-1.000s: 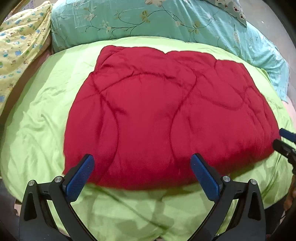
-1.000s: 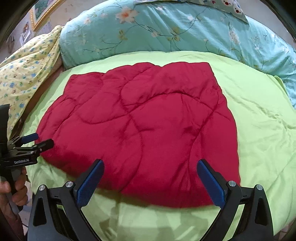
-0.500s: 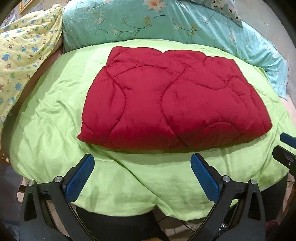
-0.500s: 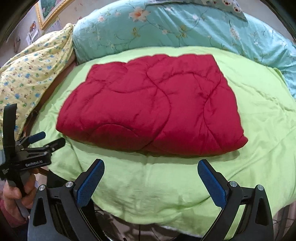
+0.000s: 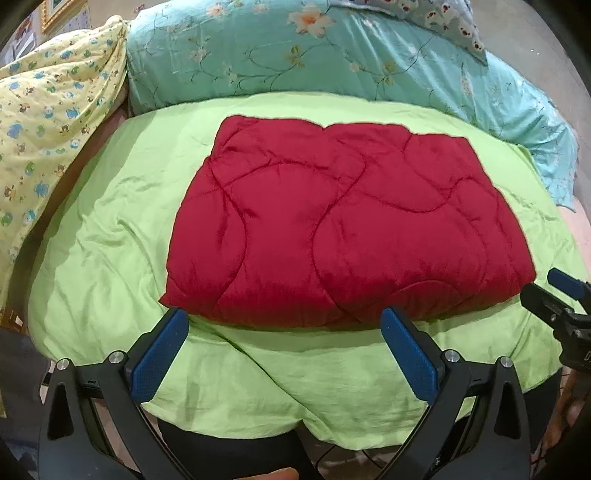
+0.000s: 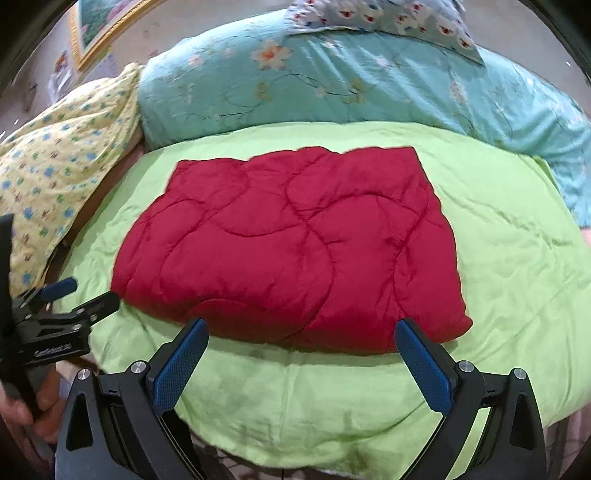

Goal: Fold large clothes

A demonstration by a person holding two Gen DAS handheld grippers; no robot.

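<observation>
A red quilted garment lies folded into a thick rectangle on the lime-green bed cover. My left gripper hangs open just short of the garment's near edge, nothing between its blue pads. My right gripper is open too, close to the same near edge and holding nothing. The right gripper's tips show at the right edge of the left wrist view. The left gripper shows at the left edge of the right wrist view, held by a hand.
A teal floral duvet is piled along the far side of the bed. A yellow printed cloth lies on the far left. A framed picture hangs on the wall. The bed's front edge drops off below both grippers.
Both grippers have pulled back from over the red garment toward the front of the bed. The garment, filling the views one second ago, now sits farther off with green cover visible all round.
</observation>
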